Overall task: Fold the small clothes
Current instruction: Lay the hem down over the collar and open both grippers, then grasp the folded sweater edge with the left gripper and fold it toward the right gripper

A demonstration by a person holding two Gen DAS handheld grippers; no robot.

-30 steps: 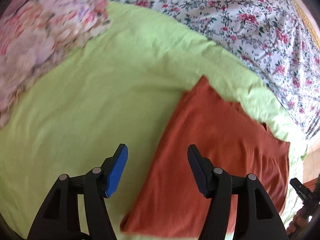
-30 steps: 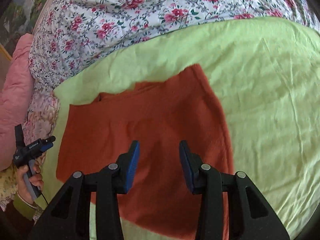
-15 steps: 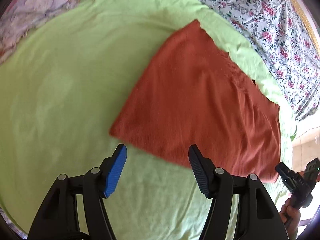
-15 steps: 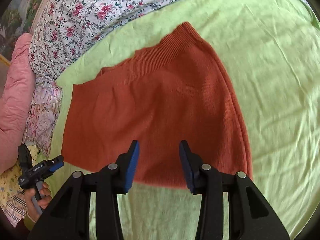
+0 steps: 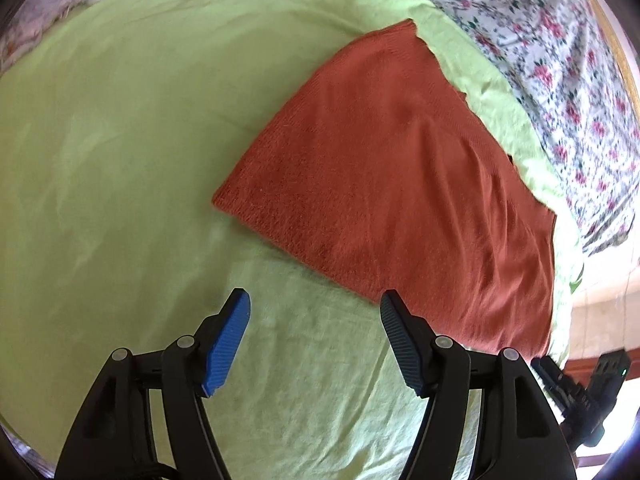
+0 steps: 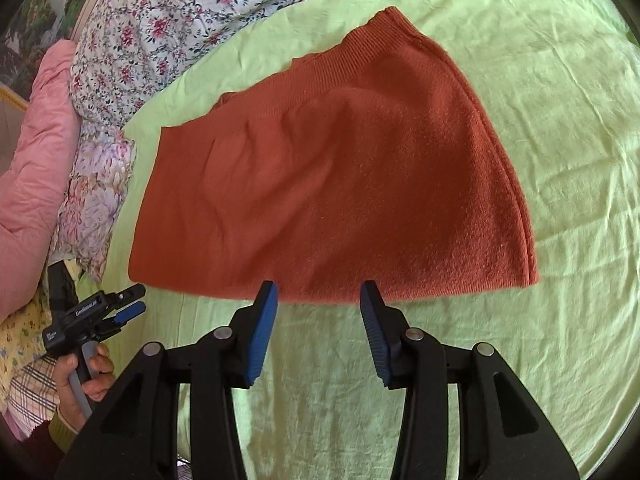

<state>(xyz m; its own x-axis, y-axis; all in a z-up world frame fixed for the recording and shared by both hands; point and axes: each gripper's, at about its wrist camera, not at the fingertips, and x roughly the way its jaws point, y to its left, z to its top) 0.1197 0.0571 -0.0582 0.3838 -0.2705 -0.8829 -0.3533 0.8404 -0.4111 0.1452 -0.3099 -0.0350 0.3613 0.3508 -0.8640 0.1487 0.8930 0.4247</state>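
Rust-red knit garment (image 5: 400,184) lies flat, already folded once, across centre and right of the left view, on a green sheet (image 5: 120,140). Left gripper (image 5: 316,320) and right gripper (image 6: 318,304) hover empty, jaws apart, at its near edge. Next likely: pinching corners for another fold.

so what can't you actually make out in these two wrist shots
- Underside of the rust knit garment and how many layers are folded: hidden by its own top layer in both views.
- Left gripper in the right wrist view: too small to tell its opening there.
- Right gripper in the left wrist view: cut off by the right fisheye edge.
- Green sheet near edge: hidden behind the gripper bodies.
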